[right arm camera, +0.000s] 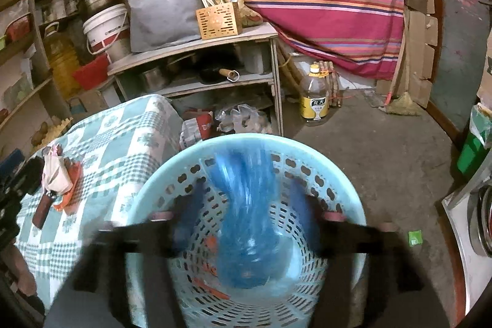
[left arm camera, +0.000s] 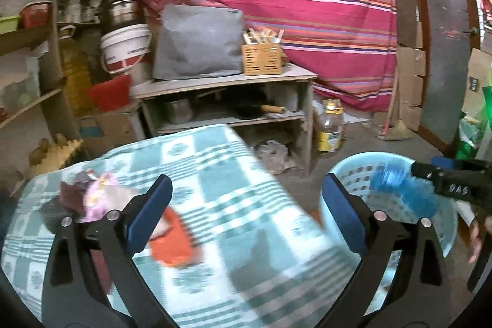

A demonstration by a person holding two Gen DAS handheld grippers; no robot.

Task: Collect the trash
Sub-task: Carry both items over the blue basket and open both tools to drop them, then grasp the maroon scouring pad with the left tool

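Beside the right edge of the desk [right arm camera: 101,143], which is draped in a soft green-and-white checked cloth, stands a pale blue perforated plastic basket [right arm camera: 310,162], set on the floor where both hands can reach it with trash. Over its mouth the right hand-held gripper [right arm camera: 246,223] has its jaws spread, and a crinkly translucent blue plastic bag [right arm camera: 246,205] hangs blurred between them, its lower end already down among the basket's holes; the pads appear clear of it, so I judge it released and dropping in. Orange scraps show at the basket's bottom.

The left hand-held gripper [left arm camera: 246,214] points across the desk with its blue-padded jaws wide apart and nothing between them, lined up toward the litter remaining near the desk's left edge: a flat orange wrapper [left arm camera: 172,245], a crumpled pink-and-white wrapper [left arm camera: 98,195] and a dark maroon packet [left arm camera: 69,195], all thin, limp and lying touching one another in a small heap. Being light foil or paper, they probably need pinching at a raised fold, since flat parts could slip on the cloth
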